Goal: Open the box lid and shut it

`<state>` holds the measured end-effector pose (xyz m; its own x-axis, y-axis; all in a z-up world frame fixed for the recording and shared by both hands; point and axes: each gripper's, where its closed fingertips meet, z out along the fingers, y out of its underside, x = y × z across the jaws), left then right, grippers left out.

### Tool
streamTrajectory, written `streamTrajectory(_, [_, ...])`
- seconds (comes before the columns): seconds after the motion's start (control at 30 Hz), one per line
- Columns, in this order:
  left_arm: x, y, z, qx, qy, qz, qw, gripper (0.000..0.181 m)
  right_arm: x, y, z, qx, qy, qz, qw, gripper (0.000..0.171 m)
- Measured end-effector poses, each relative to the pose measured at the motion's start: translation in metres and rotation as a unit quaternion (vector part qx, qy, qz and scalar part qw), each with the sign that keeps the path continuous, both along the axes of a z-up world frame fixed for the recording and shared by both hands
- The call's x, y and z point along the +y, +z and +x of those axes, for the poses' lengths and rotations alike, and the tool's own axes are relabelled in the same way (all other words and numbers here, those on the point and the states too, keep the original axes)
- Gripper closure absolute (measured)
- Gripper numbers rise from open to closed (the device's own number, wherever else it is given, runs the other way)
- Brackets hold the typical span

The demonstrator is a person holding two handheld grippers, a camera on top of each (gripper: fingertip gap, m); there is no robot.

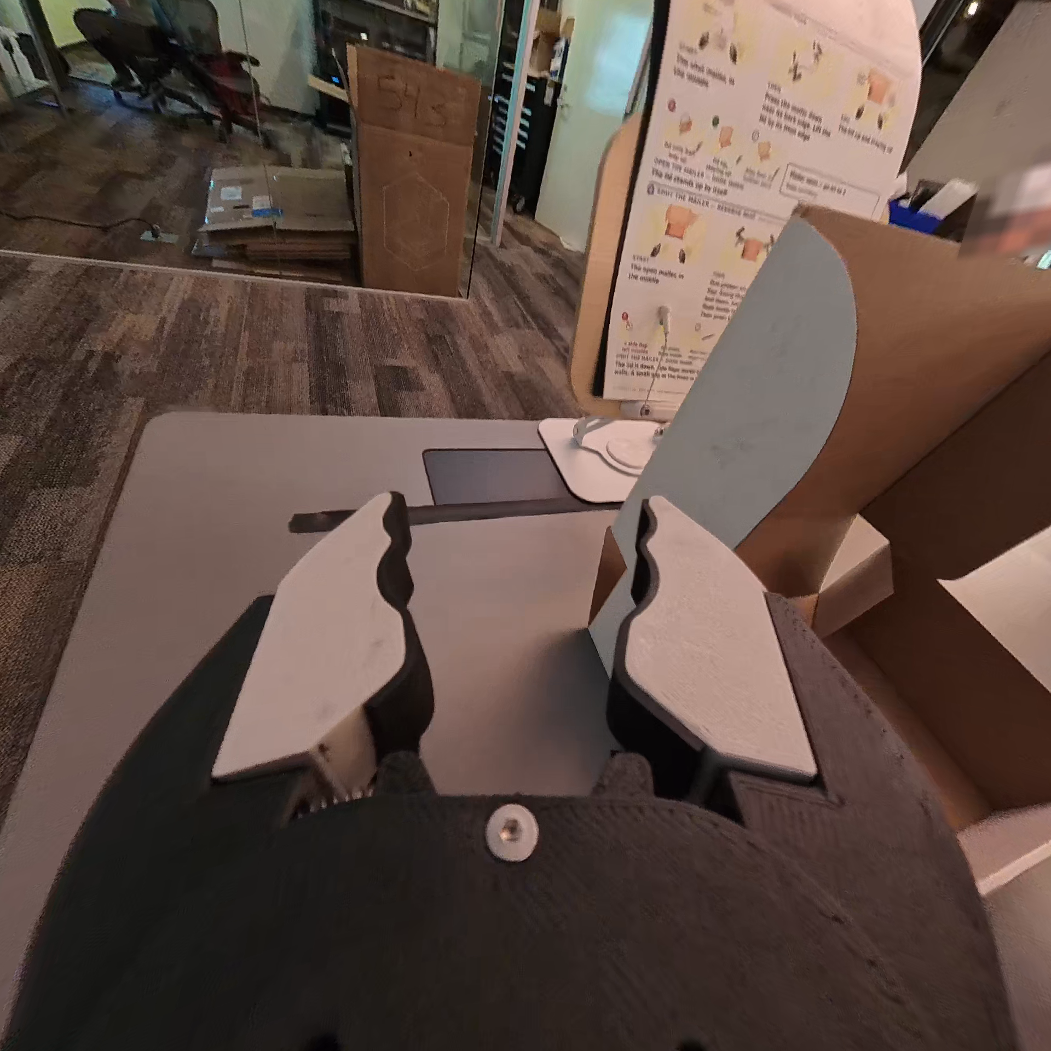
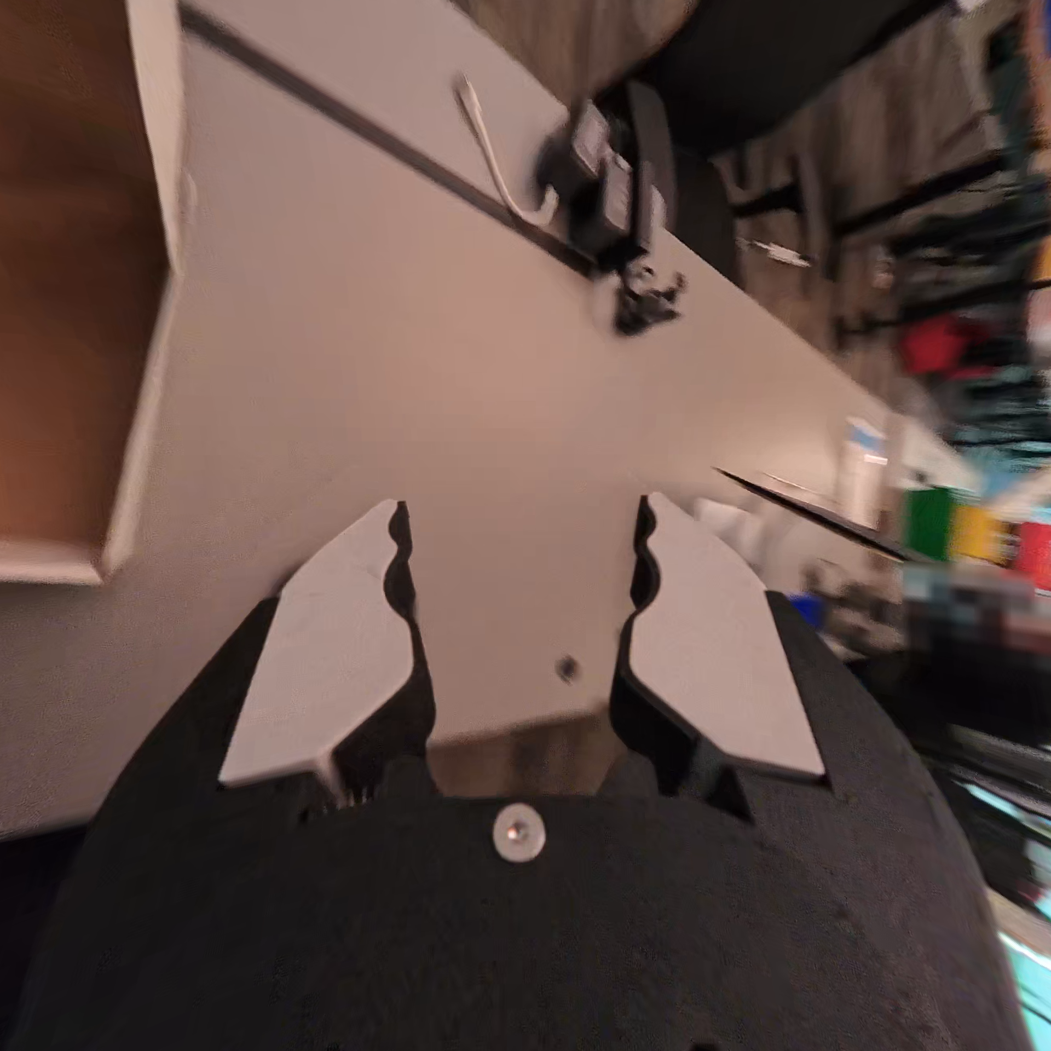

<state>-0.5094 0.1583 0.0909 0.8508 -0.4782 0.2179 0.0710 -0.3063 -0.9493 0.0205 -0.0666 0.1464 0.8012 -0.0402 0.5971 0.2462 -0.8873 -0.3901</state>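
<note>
In the left wrist view a cardboard mailer box point(image 1: 932, 671) stands open at the right on the grey table point(image 1: 273, 512). Its lid point(image 1: 944, 364) is raised and leans back. The lid's rounded side flap point(image 1: 756, 398), pale blue-grey, stands up just beyond my left gripper's right finger. My left gripper point(image 1: 526, 506) is open and empty, over bare table just left of the box. In the blurred, tilted right wrist view, my right gripper point(image 2: 523, 503) is open and empty over the table point(image 2: 455, 398). The box's brown corner point(image 2: 68, 284) shows at the left.
An instruction poster point(image 1: 739, 187) stands on a white base point(image 1: 597, 455) at the table's far edge, beside a dark panel point(image 1: 489, 475) and slot point(image 1: 432, 514). Cardboard boxes point(image 1: 415, 170) stand on the floor beyond. In the right wrist view a black clamp point(image 2: 614, 193) sits on the table.
</note>
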Motion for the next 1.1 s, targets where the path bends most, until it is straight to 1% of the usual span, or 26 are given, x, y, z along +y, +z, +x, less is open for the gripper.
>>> streamTrajectory(0.03, [-0.001,-0.002,0.004,0.010,-0.003,-0.006,1.000,0.105,-0.013,0.014,-0.006,-0.063,-0.012,-0.046,0.997,0.095])
streamTrajectory(0.07, [-0.001,-0.004,0.008,0.021,-0.005,-0.011,1.000,0.104,-0.027,0.030,-0.009,-0.138,-0.028,-0.083,0.987,0.095])
streamTrajectory(0.1, [-0.002,-0.005,0.012,0.031,-0.006,-0.015,0.999,0.104,-0.039,0.046,-0.013,-0.205,-0.042,-0.113,0.971,0.096])
streamTrajectory(0.13, [-0.003,-0.006,0.015,0.040,-0.008,-0.017,0.999,0.103,-0.050,0.056,-0.019,-0.253,-0.054,-0.143,0.955,0.097])
streamTrajectory(0.2, [-0.005,-0.008,0.023,0.052,-0.016,-0.024,0.998,0.103,-0.070,0.066,-0.030,-0.316,-0.072,-0.191,0.927,0.097])
streamTrajectory(0.27, [-0.009,-0.010,0.029,0.060,-0.026,-0.032,0.997,0.102,-0.087,0.068,-0.039,-0.351,-0.083,-0.230,0.904,0.097])
streamTrajectory(0.37, [-0.012,-0.013,0.036,0.065,-0.038,-0.044,0.996,0.102,-0.109,0.051,-0.052,-0.374,-0.066,-0.297,0.876,0.097])
streamTrajectory(0.43, [-0.013,-0.014,0.037,0.066,-0.040,-0.047,0.996,0.102,-0.119,0.042,-0.060,-0.395,-0.057,-0.317,0.860,0.097])
streamTrajectory(0.5, [-0.014,-0.016,0.038,0.068,-0.043,-0.052,0.995,0.102,-0.126,0.034,-0.067,-0.406,-0.042,-0.327,0.852,0.097])
streamTrajectory(0.7, [-0.018,-0.019,0.038,0.068,-0.051,-0.063,0.994,0.102,-0.134,0.028,-0.083,-0.399,-0.012,-0.333,0.854,0.098])
streamTrajectory(0.93, [-0.018,-0.021,0.032,0.059,-0.049,-0.072,0.994,0.101,-0.144,0.042,-0.073,-0.412,-0.050,-0.328,0.849,0.097])
streamTrajectory(1.03, [-0.019,-0.023,0.033,0.060,-0.052,-0.077,0.994,0.101,-0.144,0.039,-0.071,-0.418,-0.048,-0.331,0.844,0.099])
streamTrajectory(1.1, [-0.020,-0.022,0.035,0.062,-0.054,-0.074,0.994,0.101,-0.139,0.031,-0.068,-0.413,-0.040,-0.332,0.847,0.099])
